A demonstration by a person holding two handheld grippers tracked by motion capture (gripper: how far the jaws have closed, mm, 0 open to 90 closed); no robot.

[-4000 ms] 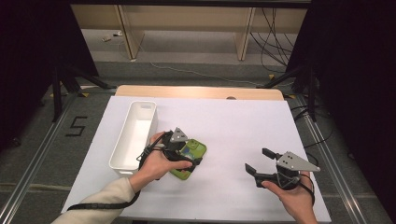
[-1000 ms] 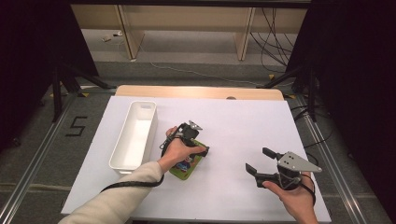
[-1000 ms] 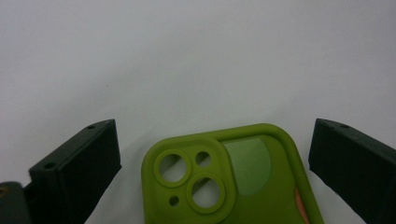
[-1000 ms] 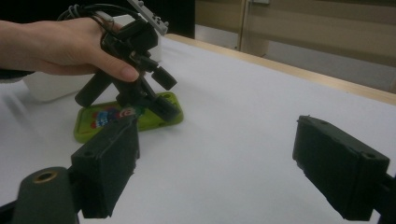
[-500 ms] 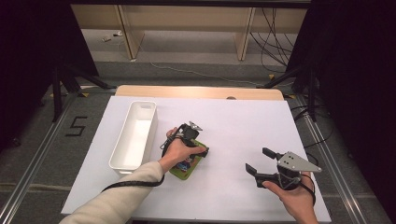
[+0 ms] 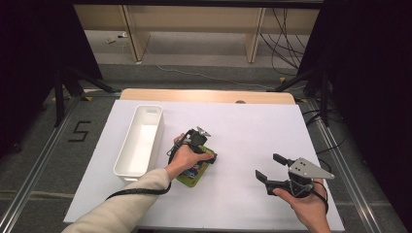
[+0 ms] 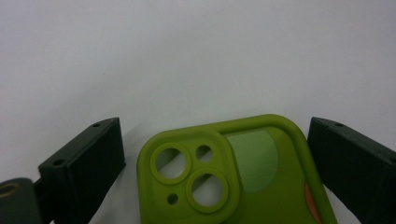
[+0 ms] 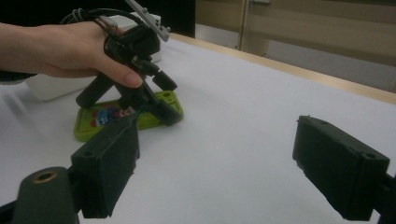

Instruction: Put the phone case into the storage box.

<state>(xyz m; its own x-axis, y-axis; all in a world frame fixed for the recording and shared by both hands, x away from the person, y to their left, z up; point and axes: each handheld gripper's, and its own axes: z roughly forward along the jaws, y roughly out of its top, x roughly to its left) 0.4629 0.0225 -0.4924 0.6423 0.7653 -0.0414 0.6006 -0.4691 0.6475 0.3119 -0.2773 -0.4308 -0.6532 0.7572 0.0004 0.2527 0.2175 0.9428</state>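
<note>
Right tongs (image 6: 267,167) are held low over the worktop (image 6: 252,126) near its front right corner, jaws spread, nothing between them. Left tongs (image 6: 206,151) are lowered at mid-worktop, jaws spread either side of a green phone case (image 7: 233,172) lying flat, not visibly gripping it. White bin (image 6: 141,141) stands beside them, toward the left edge.

A green phone case (image 7: 233,172) with round camera cut-outs lies flat on the white table (image 6: 243,126)
</note>
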